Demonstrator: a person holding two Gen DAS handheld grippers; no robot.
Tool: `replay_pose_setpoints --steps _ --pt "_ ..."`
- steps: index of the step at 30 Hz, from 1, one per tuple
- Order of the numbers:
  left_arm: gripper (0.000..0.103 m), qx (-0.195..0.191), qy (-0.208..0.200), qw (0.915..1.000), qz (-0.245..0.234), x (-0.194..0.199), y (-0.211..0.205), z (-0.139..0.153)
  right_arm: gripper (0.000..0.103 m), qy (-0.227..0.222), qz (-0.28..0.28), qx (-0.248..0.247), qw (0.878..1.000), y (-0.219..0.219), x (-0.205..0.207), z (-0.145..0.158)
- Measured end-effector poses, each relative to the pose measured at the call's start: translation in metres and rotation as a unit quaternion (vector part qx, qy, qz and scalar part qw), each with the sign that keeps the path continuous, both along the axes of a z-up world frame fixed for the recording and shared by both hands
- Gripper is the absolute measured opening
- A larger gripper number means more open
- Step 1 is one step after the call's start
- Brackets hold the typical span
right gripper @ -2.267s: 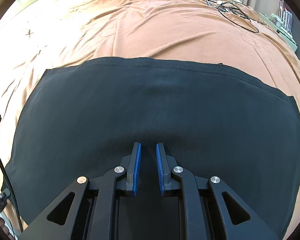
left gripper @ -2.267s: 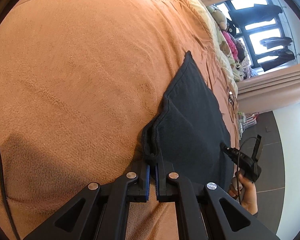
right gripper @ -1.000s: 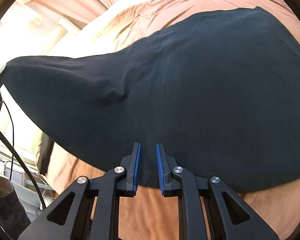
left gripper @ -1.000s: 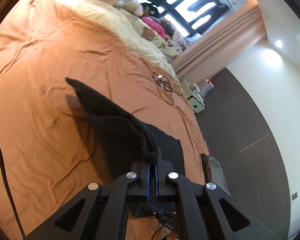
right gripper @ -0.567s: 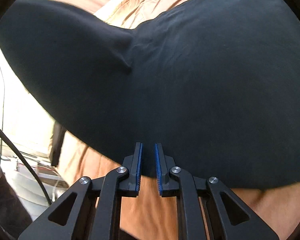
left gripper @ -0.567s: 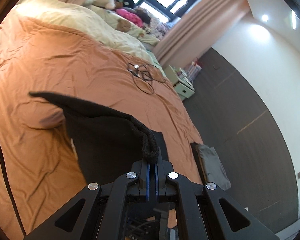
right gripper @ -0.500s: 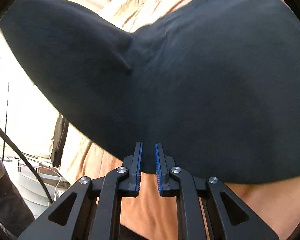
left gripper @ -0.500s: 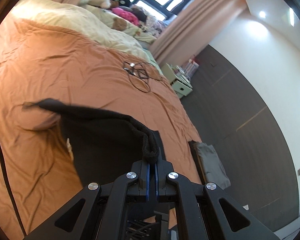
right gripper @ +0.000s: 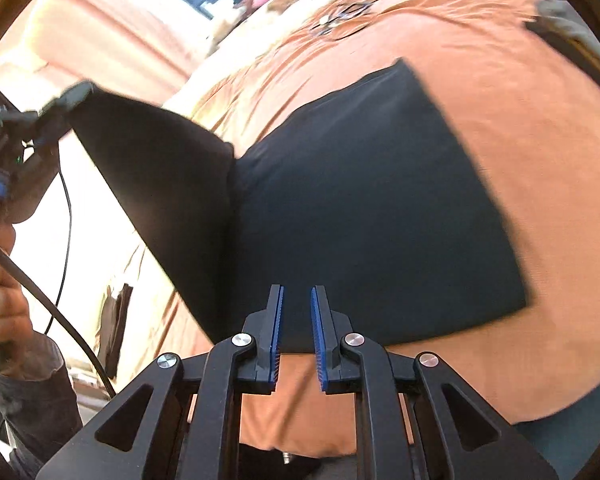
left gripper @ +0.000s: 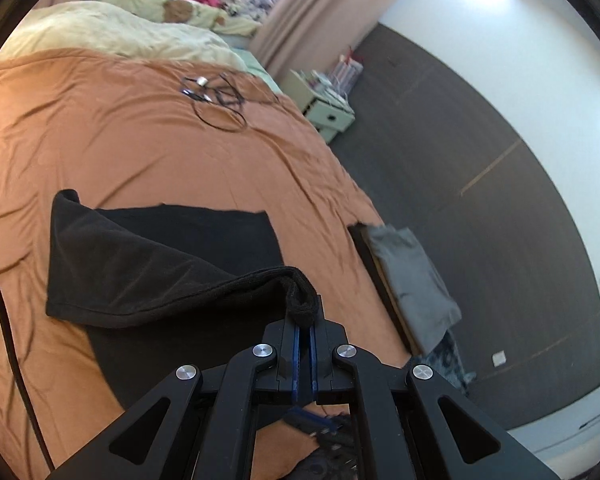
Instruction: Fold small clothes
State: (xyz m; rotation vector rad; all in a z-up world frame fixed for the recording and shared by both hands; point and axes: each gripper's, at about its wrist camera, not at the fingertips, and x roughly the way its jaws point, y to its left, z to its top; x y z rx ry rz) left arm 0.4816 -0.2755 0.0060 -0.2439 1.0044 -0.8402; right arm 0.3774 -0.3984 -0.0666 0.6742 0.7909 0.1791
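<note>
Orange bedding (left gripper: pixel 148 148) serves as our work surface, seen past both grippers. Nearest in the left wrist view, our left gripper (left gripper: pixel 304 334) is clenched on a bunched hem of the black garment (left gripper: pixel 160 264), holding that corner lifted above the bed so that the raised half arches over the half lying flat. In the right wrist view, our right gripper (right gripper: pixel 297 334) hangs just at the garment's near edge with jaws slightly parted and nothing between them; the flat portion (right gripper: pixel 364 216) lies spread beyond it. We judge the step in hand to be the first fold: carrying the lifted side across onto the flat side. The next move calls for lowering the held corner onto the opposite corner, edges aligned, before letting go; the free gripper could pin the crease. Farther off lie a coiled cable (left gripper: pixel 218 98), cream bedding (left gripper: pixel 112 38) and, at the bed's edge, a grey folded item (left gripper: pixel 412 276).
</note>
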Motion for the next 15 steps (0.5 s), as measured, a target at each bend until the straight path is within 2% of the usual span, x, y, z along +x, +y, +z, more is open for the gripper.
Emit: replay_pose_setpoints --steps 5,6,8,10,13,15 --pt "0.003 0.02 0.015 0.9989 -0.04 -0.009 -0.039 -0.021 0.014 0.007 -0.029 0.0 1.0 -0.036 -0.023 -0.005" --pt "0.003 0.023 0.02 0.9984 -0.047 -0.011 -0.046 -0.026 0.017 0.009 -0.033 0.0 0.999 -0.031 -0.023 -0.006" --pt "0.003 0.036 0.027 0.9972 -0.06 -0.017 -0.062 -0.039 0.032 0.011 -0.044 -0.002 0.999 -0.028 -0.03 -0.005" --pt "0.006 0.057 0.032 0.9954 -0.07 -0.026 -0.077 -0.052 0.039 0.011 -0.059 -0.005 0.998 -0.035 -0.041 -0.003" --pt "0.02 0.066 0.053 0.9915 -0.099 -0.039 -0.093 -0.07 0.039 0.017 -0.074 -0.007 0.997 -0.034 -0.05 0.004" --pt "0.041 0.079 0.065 0.9873 -0.122 -0.044 -0.098 -0.078 0.039 0.021 -0.073 -0.014 0.997 -0.033 -0.055 0.006"
